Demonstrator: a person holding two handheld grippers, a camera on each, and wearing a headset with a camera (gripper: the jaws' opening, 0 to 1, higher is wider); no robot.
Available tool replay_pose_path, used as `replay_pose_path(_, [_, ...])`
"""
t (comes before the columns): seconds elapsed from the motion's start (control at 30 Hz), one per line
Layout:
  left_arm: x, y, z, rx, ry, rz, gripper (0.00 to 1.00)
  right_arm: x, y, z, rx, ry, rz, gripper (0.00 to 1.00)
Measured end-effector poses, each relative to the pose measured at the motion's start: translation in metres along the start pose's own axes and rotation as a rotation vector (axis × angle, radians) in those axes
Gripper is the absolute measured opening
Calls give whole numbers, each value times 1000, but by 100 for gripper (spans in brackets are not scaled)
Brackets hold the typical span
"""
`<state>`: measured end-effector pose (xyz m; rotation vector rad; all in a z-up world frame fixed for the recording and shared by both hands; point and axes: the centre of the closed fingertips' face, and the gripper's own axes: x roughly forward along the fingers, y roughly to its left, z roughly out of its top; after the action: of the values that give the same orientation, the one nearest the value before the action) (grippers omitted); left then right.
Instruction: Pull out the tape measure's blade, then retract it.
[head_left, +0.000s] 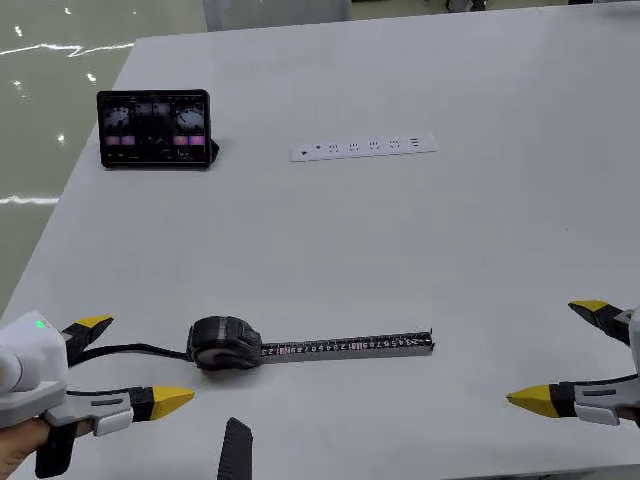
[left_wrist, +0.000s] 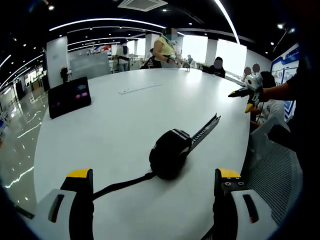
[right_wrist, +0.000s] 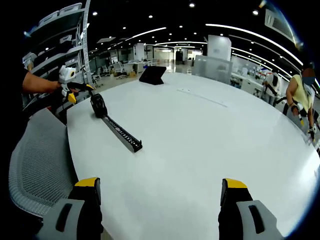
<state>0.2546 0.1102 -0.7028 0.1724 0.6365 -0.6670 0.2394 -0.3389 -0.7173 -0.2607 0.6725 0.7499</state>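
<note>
Place: the tape (head_left: 225, 343) lay on the tabletop (head_left: 420, 230) near its front edge, with the blade (head_left: 345, 346) drawn out to the right.
Handling: the body was probably dense and smooth; the blade looked thin, stiff and springy, likely to snap back. Best gripped at the body and the hook (head_left: 430, 340).
Left claw (head_left: 135, 361): spread wide, empty, just left of the tape, straddling its cord (head_left: 130, 350).
Right claw (head_left: 555, 352): spread, empty, well right of the hook, pointing inward.

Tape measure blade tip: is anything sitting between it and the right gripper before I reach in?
Nothing visible. Bare white table lies between the open yellow-tipped right gripper and the hooked end of the dark extended blade, which runs out from the black tape measure case.
</note>
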Motion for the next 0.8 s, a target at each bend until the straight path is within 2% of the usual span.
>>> replay_pose_path(0.07, [-1,1,-7,-7,13,2,99,-2,1,0,5,-5,8,99])
replay_pose_path(0.2, [-5,2,-11,-8,13,7,99,-3,2,-5,-28,11,3,99])
replay_pose_path(0.3, [-7,2,-10,-8,9,12,99,-3,3,-6,-15,4,6,99])
replay_pose_path(0.33, [-8,2,-10,-9,9,12,99,-4,2,-7,12,4,-5,99])
replay_pose_path(0.47, [-10,2,-7,13,8,18,99,-6,2,-7,9,-4,2,99])
replay_pose_path(0.6, [-9,2,-3,11,0,14,99,-11,-1,-15,14,15,-3,99])
replay_pose_path(0.8, [-6,-1,-5,7,3,3,99,-17,-7,-22,21,28,-19,99])
